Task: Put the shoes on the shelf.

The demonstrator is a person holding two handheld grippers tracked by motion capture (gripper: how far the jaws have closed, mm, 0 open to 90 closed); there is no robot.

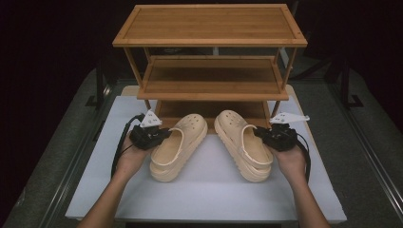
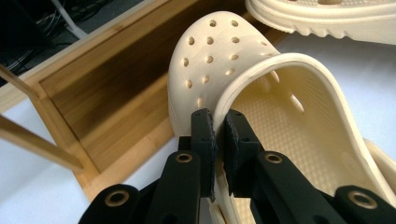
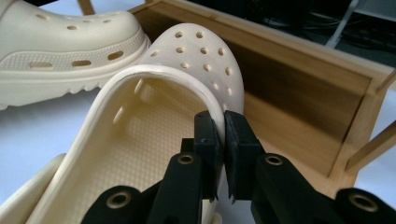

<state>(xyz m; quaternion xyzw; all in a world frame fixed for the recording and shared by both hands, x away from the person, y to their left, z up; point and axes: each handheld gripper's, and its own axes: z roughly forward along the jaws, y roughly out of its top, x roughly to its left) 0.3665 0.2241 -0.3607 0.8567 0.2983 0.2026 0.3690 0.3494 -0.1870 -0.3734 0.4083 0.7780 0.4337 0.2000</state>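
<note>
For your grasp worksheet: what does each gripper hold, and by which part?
Left gripper pinches the left clog by its opening's outer side rim; right gripper pinches the right clog likewise.

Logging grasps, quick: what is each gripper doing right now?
Left gripper: closed on the outer rim of the left clog.
Right gripper: closed on the outer rim of the right clog.

High cam looks down; gripper cams close (share rack [image 1: 209,85]).
</note>
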